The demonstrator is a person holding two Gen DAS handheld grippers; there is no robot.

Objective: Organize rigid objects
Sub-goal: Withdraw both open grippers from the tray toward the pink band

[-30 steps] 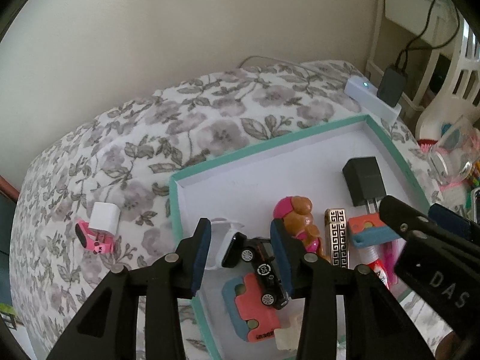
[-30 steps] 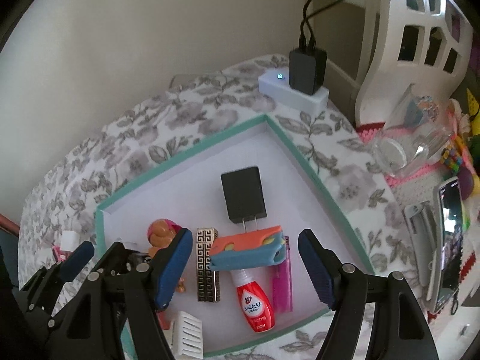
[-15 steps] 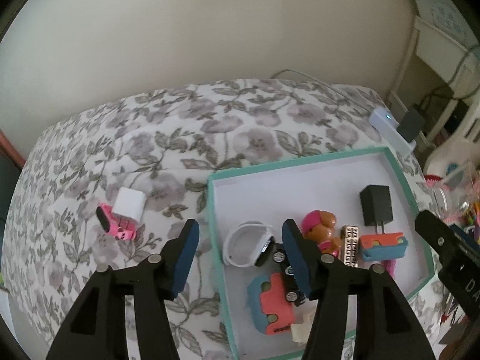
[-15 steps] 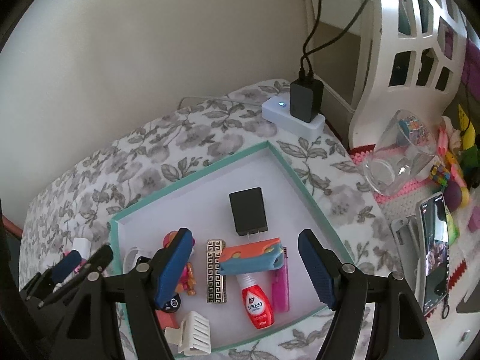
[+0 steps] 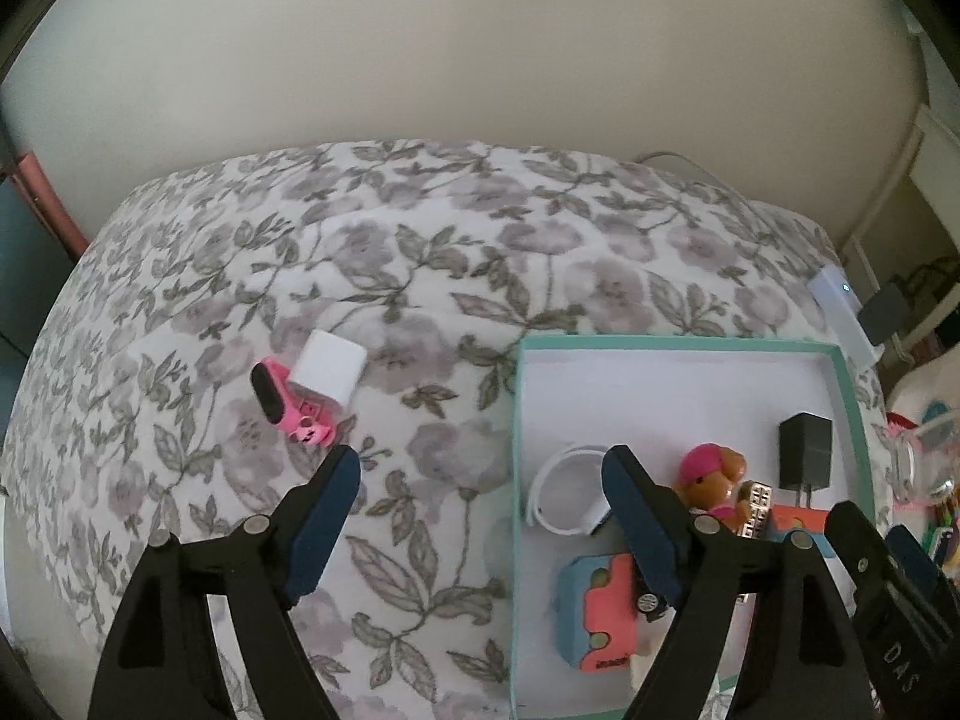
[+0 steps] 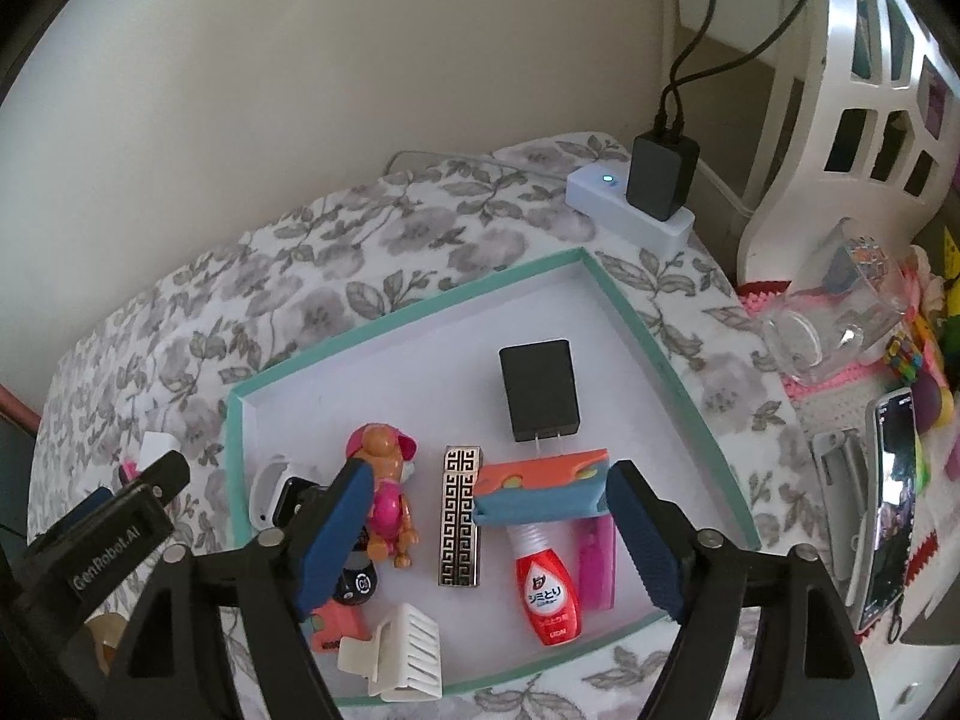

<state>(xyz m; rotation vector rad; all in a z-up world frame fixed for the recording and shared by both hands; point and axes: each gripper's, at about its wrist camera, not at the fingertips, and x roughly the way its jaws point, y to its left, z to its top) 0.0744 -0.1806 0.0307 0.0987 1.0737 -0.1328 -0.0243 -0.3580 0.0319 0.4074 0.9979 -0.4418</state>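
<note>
You are holding your left gripper (image 5: 480, 480) over the flowery cloth (image 5: 420, 252), just left of the green-edged tray (image 5: 678, 343); its jaws have just been opening, and now they are standing wide apart with nothing between them, only cloth and the tray's left edge showing below; a pink toy (image 5: 292, 408) and a white block (image 5: 327, 367) are lying touching each other on the cloth, to the far left of the tray, outside it; inside the tray, a white band (image 5: 567, 495) is sitting near the left wall; you are holding your right gripper (image 6: 483, 507) over the near part of the tray, and its jaws have been opening a bit more too, gripping nothing; below them are lying a gold patterned bar (image 6: 461, 515), an orange and blue block (image 6: 540, 486) and a red bottle (image 6: 547, 588); a toy puppy (image 6: 387, 492) is lying just left of the bar; a black plug (image 6: 540, 389) is sitting farther back; a white clip (image 6: 396, 651) is lying at the near edge.
</note>
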